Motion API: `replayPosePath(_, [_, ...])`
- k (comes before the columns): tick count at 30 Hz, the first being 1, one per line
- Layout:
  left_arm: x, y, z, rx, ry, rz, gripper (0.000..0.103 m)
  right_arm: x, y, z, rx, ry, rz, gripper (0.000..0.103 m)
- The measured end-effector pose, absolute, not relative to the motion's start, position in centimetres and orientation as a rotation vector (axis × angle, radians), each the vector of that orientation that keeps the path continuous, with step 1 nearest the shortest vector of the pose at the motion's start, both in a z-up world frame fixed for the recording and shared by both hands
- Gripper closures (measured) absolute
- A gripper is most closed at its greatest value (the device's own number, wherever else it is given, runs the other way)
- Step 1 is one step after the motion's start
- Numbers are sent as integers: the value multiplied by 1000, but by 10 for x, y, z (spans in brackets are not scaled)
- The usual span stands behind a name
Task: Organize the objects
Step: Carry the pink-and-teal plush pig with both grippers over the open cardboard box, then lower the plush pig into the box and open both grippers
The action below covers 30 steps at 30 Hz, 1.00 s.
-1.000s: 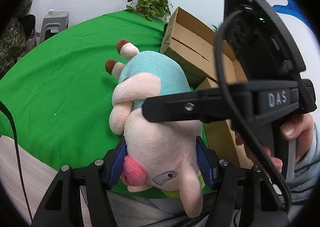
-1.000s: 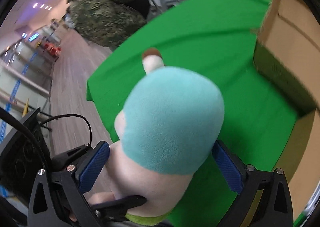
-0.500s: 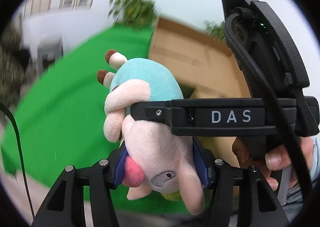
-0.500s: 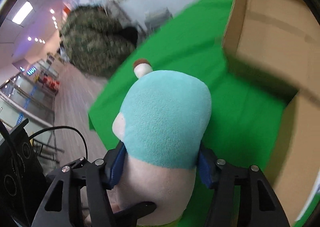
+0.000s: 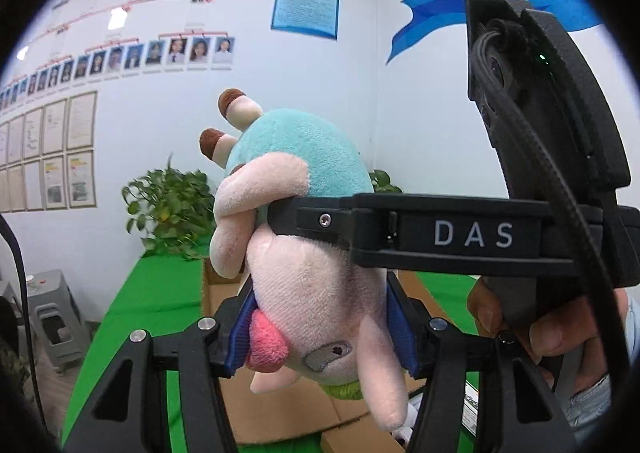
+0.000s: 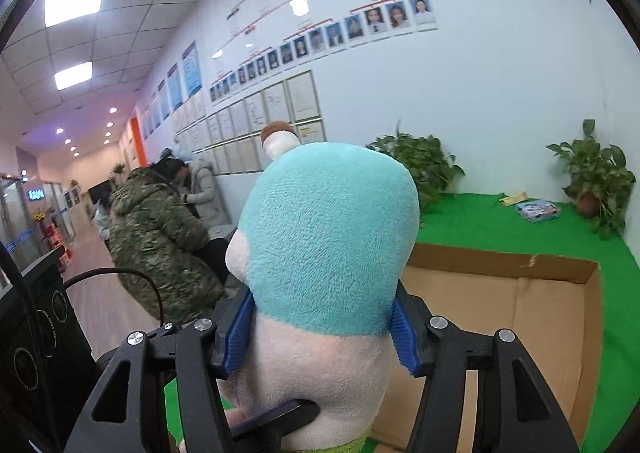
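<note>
A plush pig toy (image 5: 308, 253) with a teal body and pink head hangs upside down, held by both grippers in the air. My left gripper (image 5: 320, 329) is shut on its pink head. My right gripper (image 6: 320, 329) is shut on its body where teal meets pink (image 6: 332, 237). In the left wrist view the right gripper's finger (image 5: 440, 233), marked DAS, crosses in front of the toy. An open cardboard box (image 6: 520, 317) stands on the green table (image 6: 480, 221) below and behind the toy; it also shows in the left wrist view (image 5: 280, 405).
Potted plants (image 6: 420, 161) (image 6: 596, 173) stand at the table's back edge by the white wall. A small flat packet (image 6: 536, 210) lies at the far right of the table. People in coats (image 6: 160, 229) stand left of the table. A grey stool (image 5: 52, 317) stands on the floor.
Both grippers lifted the toy and tilted upward, so the wall now fills the views. The right gripper closed onto the toy's body between one second and half a second ago.
</note>
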<state>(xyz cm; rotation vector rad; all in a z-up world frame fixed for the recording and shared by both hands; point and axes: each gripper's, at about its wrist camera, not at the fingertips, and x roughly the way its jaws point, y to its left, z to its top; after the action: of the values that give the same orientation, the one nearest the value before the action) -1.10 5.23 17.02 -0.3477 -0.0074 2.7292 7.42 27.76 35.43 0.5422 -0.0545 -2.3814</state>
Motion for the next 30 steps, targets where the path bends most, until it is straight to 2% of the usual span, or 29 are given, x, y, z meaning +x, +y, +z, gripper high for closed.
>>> replayPosePath(3, [-29, 51, 152, -409, -44, 2702, 46, 48, 305, 346, 603, -47, -2382, 47])
replayPosePath(8, [-65, 39, 104, -595, -142, 2649, 46, -24, 272, 299, 779, -49, -2354, 47])
replayPosePath(12, [-91, 27, 67, -751, -219, 2607, 45, -85, 243, 234, 936, -82, -2321, 47])
replayPosePath(16, [-106, 17, 43, -866, -285, 2610, 39, -123, 233, 179, 1040, -105, -2284, 48])
replayPosePath(24, [-89, 6, 32, -913, -290, 2664, 39, -188, 186, 69, 1251, -124, -2280, 48])
replayPosePath(26, [-87, 3, 29, -923, -285, 2665, 55, -192, 179, 55, 1249, -119, -2290, 45])
replayPosePath(27, [-89, 2, 26, -952, -274, 2660, 67, -194, 176, 50, 1251, -118, -2292, 44])
replayPosePath(30, [-82, 1, 20, -993, -229, 2697, 68, -199, 164, 40, 1292, -131, -2268, 36])
